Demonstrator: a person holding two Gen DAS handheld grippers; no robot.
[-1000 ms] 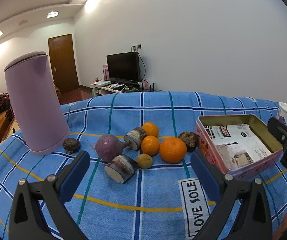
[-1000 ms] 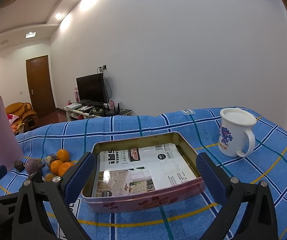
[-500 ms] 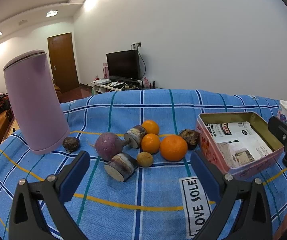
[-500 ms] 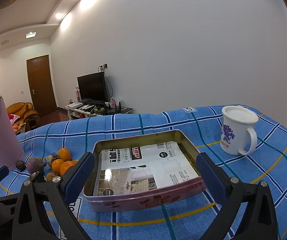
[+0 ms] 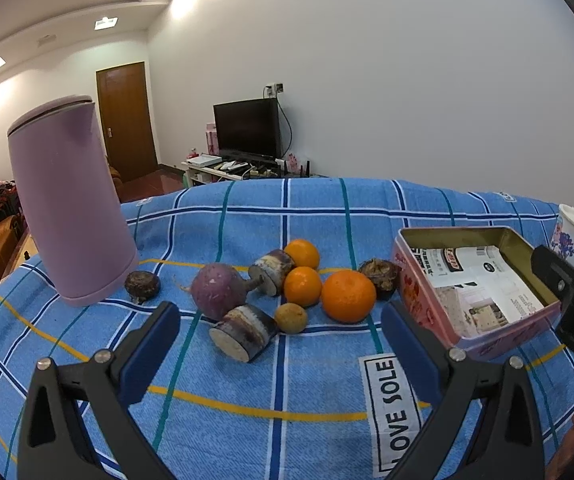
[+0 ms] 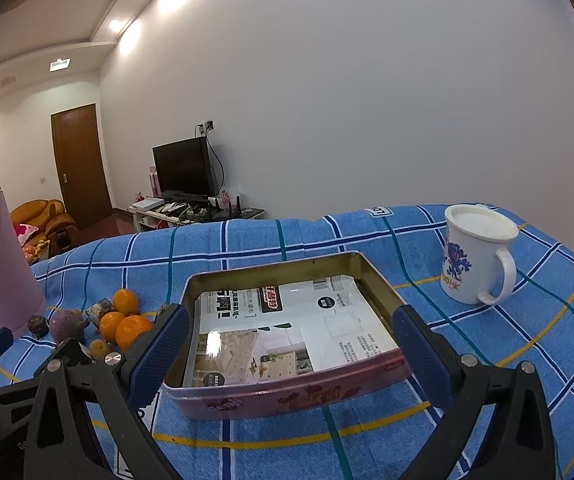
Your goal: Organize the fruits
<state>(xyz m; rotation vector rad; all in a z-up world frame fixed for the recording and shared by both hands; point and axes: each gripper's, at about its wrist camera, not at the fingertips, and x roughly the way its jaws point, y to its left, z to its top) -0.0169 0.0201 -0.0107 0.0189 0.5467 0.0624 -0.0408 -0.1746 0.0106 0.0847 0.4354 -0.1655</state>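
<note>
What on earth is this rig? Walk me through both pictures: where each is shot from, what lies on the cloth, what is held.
No robot here: a person carries a two-finger gripper in each hand, each with a camera looking along its fingers. One picture comes from the left gripper, the other from the right gripper. Both are open and hold nothing. On the blue checked cloth lie three oranges, a purple root, cut stalk pieces and some small brown fruits. Beside them stands an open tin lined with paper, with a mug and a mauve kettle further off.
</note>
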